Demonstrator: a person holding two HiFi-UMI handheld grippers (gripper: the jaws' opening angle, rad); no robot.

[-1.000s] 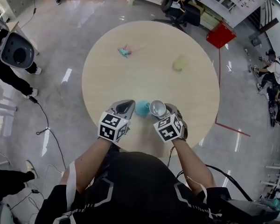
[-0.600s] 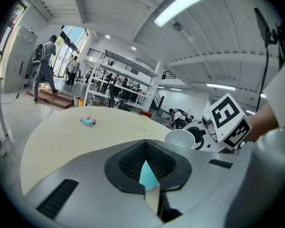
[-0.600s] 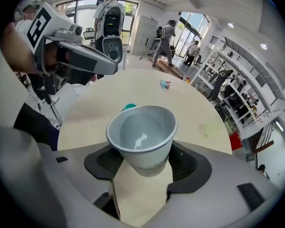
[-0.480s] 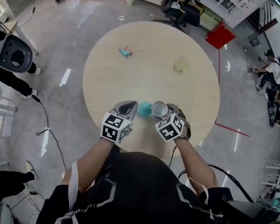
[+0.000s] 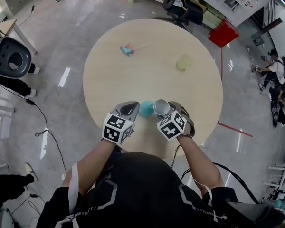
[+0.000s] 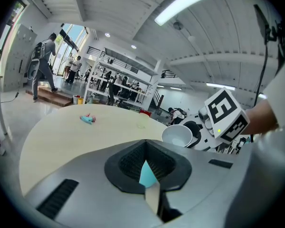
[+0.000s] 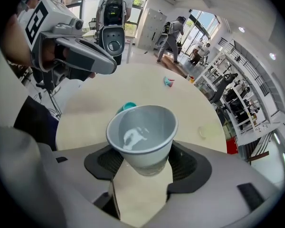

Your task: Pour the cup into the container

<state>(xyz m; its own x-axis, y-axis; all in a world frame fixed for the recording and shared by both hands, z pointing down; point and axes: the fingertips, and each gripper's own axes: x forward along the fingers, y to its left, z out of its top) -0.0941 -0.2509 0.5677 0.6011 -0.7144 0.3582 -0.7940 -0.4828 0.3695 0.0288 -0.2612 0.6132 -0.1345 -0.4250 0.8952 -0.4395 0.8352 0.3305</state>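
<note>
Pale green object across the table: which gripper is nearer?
Right. The right gripper, holding the grey cup, sits almost straight below the pale green object in the head view; the left gripper, at the teal container, is farther left.
</note>
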